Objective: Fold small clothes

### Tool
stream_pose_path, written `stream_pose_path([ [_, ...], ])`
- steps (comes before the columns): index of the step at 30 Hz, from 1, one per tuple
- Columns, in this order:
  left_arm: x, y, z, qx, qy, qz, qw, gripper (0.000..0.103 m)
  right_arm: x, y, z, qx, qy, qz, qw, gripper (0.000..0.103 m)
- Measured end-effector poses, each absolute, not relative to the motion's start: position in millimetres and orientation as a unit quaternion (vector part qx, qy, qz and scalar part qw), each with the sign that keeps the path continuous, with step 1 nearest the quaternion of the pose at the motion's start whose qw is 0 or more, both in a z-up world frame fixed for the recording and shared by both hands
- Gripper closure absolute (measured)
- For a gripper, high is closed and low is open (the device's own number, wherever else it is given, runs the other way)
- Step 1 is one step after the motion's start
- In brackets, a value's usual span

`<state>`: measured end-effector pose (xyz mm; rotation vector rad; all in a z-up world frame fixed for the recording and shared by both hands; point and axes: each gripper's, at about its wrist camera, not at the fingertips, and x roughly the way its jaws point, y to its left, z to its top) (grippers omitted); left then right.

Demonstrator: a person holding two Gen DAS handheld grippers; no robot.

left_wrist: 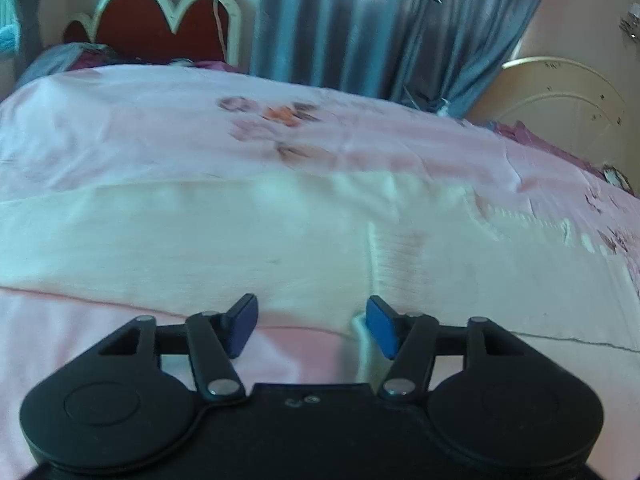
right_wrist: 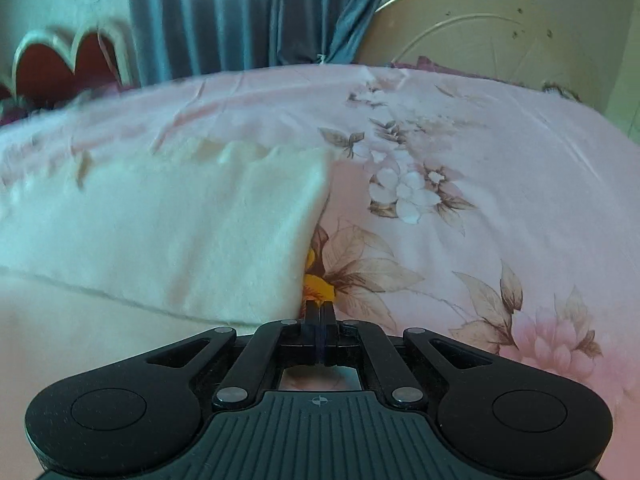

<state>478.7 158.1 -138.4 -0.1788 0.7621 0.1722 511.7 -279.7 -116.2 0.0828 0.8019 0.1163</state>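
Left wrist view: my left gripper is spread apart over the soft cream cloth. My right gripper is pressed together beside the cloth's edge; whether it pinches cloth I cannot tell, so the fold might flop open.

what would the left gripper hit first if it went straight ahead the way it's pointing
Probably the cream cloth spread on the pink bedsheet: it lies straight ahead of the open left gripper, though depth is hard to judge.

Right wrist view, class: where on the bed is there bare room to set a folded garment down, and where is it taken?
Free: the floral bedsheet right of the white garment, out to the footboard. Also free is the pink strip beyond the garment, towards the curtain. Taken: the left half, covered by the garment, whose corner meets the shut right gripper.
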Motion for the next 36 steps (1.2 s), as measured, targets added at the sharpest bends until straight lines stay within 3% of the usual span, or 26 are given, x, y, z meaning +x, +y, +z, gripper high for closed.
stream_pose_path([
  [5,445,198,-134,-0.098,0.362,0.129,0.918,0.033,497,-272,-97,0.063,0.369,0.068,0.925,0.103],
  [12,403,308,-138,-0.214,0.323,0.214,0.897,0.049,482,-244,-86,0.078,0.369,0.053,0.925,0.102],
  [14,393,343,-142,-0.262,0.301,0.227,0.888,0.049,475,-234,-84,0.080,0.358,0.039,0.930,0.054],
  [15,388,363,-145,-0.293,0.287,0.227,0.883,0.051,470,-227,-82,0.077,0.345,0.032,0.935,0.021],
  [18,383,403,-148,-0.350,0.256,0.223,0.873,0.057,463,-204,-76,0.068,0.338,0.044,0.938,0.023],
  [19,383,413,-149,-0.361,0.249,0.223,0.870,0.059,463,-198,-74,0.070,0.340,0.048,0.937,0.034],
  [21,382,431,-154,-0.394,0.235,0.220,0.861,0.068,463,-187,-69,0.077,0.343,0.052,0.935,0.043],
  [22,384,439,-156,-0.409,0.230,0.219,0.856,0.070,464,-182,-67,0.078,0.344,0.050,0.934,0.043],
  [24,386,451,-159,-0.425,0.226,0.224,0.847,0.085,466,-175,-64,0.084,0.347,0.051,0.933,0.043],
  [27,390,469,-162,-0.432,0.225,0.241,0.839,0.096,472,-167,-66,0.076,0.361,0.034,0.929,0.043],
  [36,425,446,-123,-0.378,0.201,0.205,0.880,0.099,469,-180,-74,0.088,0.385,0.012,0.919,0.043],
])
